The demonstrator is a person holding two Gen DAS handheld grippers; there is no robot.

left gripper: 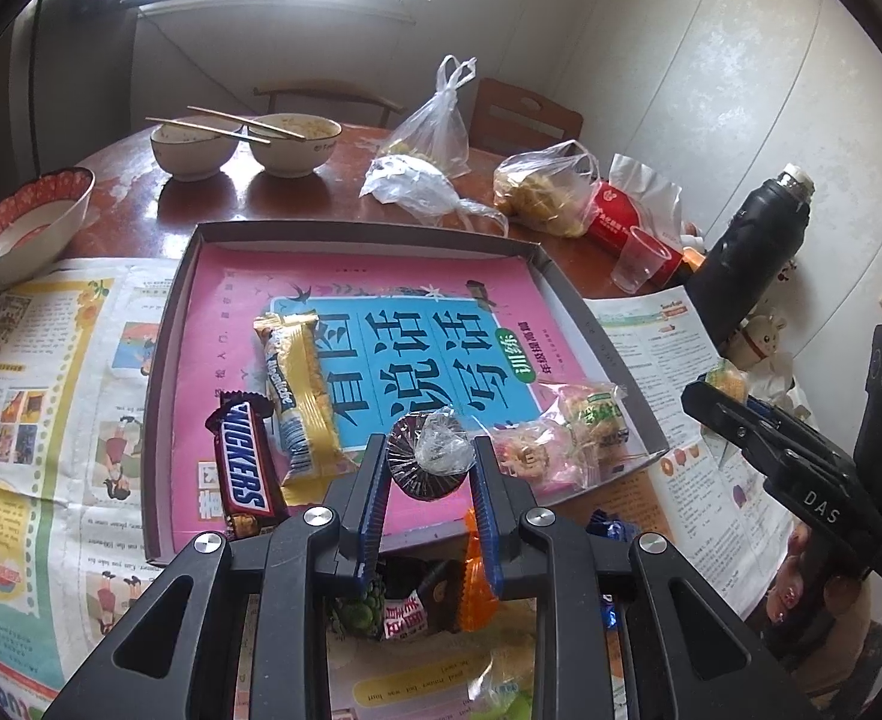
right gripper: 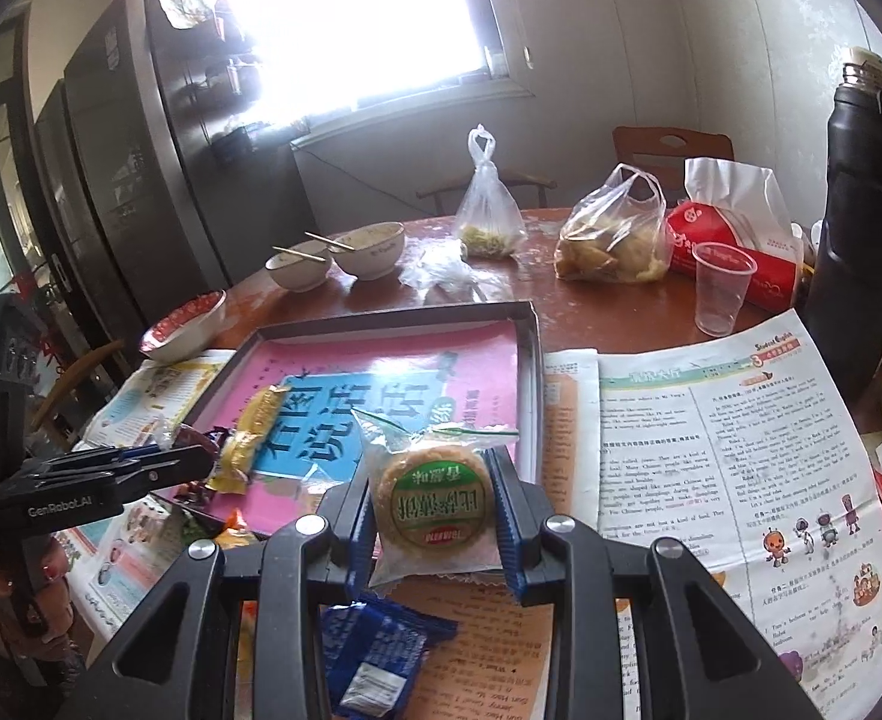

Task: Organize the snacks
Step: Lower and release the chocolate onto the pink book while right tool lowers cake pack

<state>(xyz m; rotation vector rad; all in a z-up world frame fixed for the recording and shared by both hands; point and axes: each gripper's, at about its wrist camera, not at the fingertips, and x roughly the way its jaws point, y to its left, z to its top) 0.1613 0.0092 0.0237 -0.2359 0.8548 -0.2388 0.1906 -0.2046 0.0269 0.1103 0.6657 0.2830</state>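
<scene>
My left gripper (left gripper: 429,459) is shut on a round dark cake in a pleated cup and clear wrap (left gripper: 426,456), held over the near part of the shallow grey tray (left gripper: 369,229). On the pink book lining the tray lie a Snickers bar (left gripper: 243,468), a gold wafer bar (left gripper: 297,384) and several wrapped pastries (left gripper: 567,438). My right gripper (right gripper: 435,495) is shut on a round pastry with a green label (right gripper: 432,495), held by the tray's (right gripper: 393,315) near right corner. Each gripper shows in the other's view: the right (left gripper: 708,390), the left (right gripper: 201,456).
Newspapers (right gripper: 711,420) cover the near table. Loose snacks lie in front of the tray: a blue packet (right gripper: 375,654) and an orange wrapper (left gripper: 474,588). Behind it stand bowls with chopsticks (left gripper: 243,141), plastic bags (left gripper: 543,192), a clear cup (right gripper: 720,288), a red tissue pack (right gripper: 735,240) and a black flask (right gripper: 861,210).
</scene>
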